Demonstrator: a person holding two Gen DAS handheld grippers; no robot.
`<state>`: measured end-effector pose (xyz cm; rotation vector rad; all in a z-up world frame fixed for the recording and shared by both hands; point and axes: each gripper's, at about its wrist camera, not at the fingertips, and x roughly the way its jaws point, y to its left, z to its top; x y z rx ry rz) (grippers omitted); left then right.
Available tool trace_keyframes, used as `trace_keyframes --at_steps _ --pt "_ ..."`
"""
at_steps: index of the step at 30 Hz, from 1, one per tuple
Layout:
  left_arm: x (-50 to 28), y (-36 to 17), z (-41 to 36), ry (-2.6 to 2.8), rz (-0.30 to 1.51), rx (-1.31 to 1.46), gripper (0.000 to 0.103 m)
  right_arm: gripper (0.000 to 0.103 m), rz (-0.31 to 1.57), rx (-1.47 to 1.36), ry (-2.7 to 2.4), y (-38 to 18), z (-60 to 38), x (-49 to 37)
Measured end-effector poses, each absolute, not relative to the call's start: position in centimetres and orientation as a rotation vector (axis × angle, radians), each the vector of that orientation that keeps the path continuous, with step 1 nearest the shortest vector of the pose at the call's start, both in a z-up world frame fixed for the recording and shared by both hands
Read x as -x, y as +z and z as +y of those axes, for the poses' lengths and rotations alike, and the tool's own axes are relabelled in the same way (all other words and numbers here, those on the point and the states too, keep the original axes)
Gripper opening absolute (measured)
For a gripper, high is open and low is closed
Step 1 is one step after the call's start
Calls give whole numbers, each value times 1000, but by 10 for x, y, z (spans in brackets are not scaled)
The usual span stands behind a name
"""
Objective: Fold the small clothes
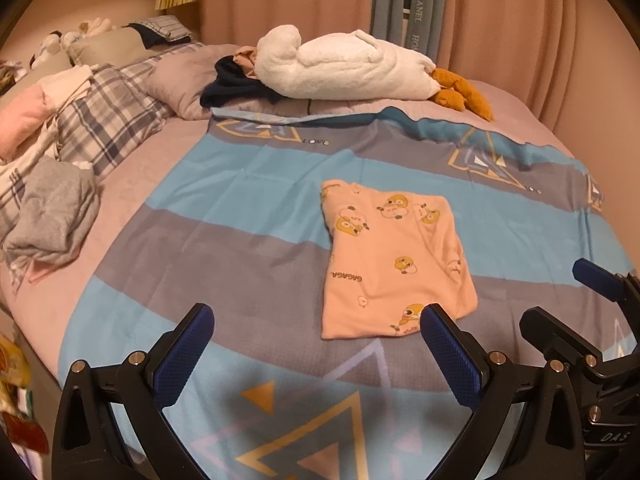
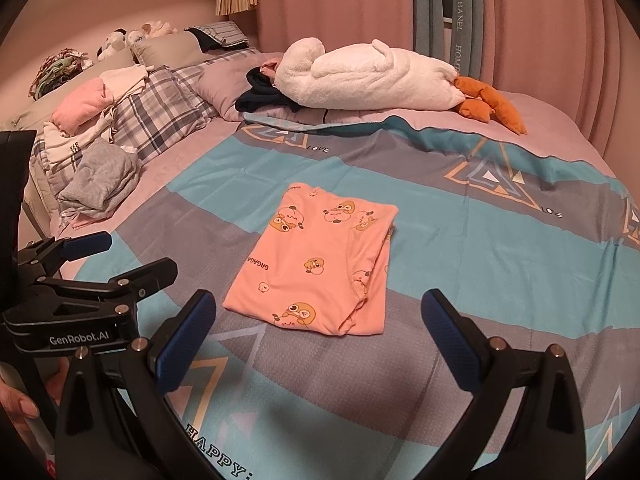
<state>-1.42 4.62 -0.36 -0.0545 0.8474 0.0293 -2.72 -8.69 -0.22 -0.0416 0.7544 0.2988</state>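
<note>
Garment [image 1: 394, 256] folded flat on bedspread [image 1: 240, 200], long axis running away from camera.

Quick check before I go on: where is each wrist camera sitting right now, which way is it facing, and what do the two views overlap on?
Left wrist: behind the open left gripper, low over the bed's near edge, facing the curtains; the right gripper shows at its right edge.
Right wrist: behind the open right gripper, facing the same way; the left gripper and a hand show at its left.
Shared: the folded pink garment on the blue-grey sheet, white plush, plaid pillows.
</note>
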Motion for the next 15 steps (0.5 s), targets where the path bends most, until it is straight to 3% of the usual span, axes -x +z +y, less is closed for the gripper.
trace_keyframes --at_steps 15 --pt "10 -7 47 21 872 67 102 103 760 40 302 -5 -84 26"
